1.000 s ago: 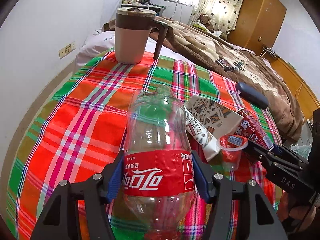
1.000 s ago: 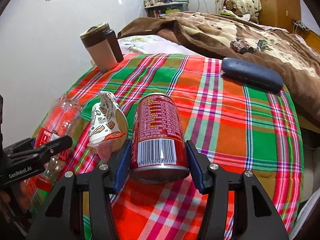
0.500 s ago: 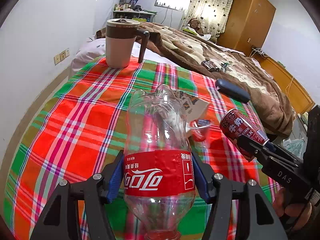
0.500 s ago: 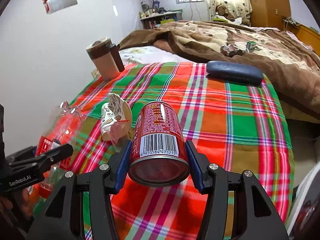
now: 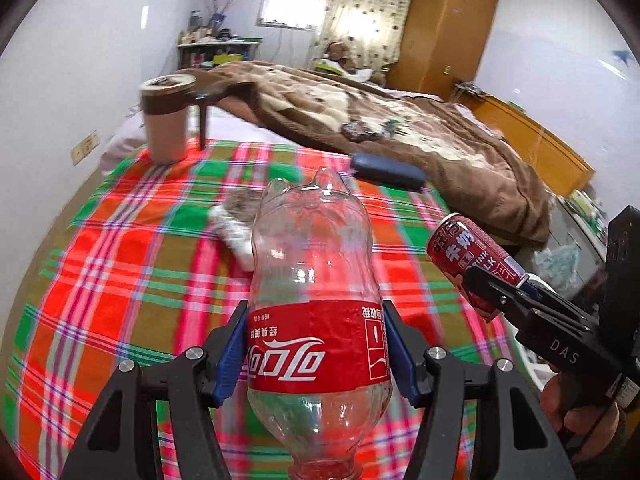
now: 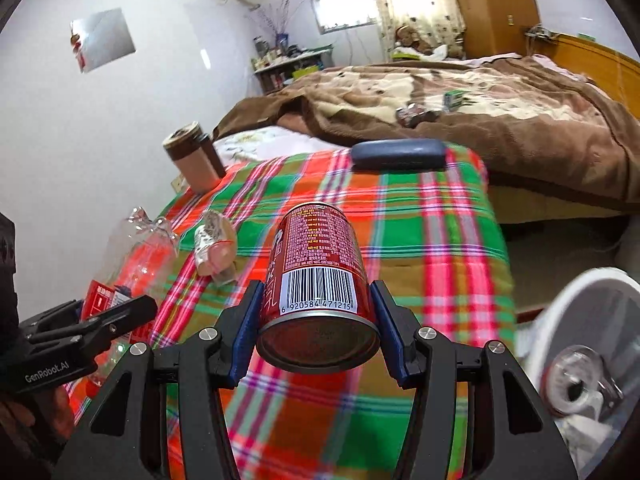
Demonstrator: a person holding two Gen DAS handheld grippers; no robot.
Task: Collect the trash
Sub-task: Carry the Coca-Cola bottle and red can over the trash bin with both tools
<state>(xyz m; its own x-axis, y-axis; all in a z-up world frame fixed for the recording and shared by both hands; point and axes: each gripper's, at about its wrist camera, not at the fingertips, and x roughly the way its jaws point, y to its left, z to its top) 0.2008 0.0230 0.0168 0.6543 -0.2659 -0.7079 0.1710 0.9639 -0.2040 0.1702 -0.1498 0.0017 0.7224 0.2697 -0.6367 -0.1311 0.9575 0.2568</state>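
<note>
Over a plaid-covered table (image 6: 440,240) beside a bed: left gripper (image 5: 314,354) clamped on an empty cola bottle (image 5: 316,280), right gripper (image 6: 318,330) on a red can (image 6: 318,264), white bin (image 6: 592,304) near; thin bottle liable to buckle and slip

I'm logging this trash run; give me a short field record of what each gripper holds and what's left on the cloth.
left gripper: jaws shut on the clear cola bottle, lifted off the plaid cloth
right gripper: jaws shut on the red can, also lifted
left on cloth: crumpled paper cup, brown mug, dark case
bin: white bin at lower right, trash already inside
</note>
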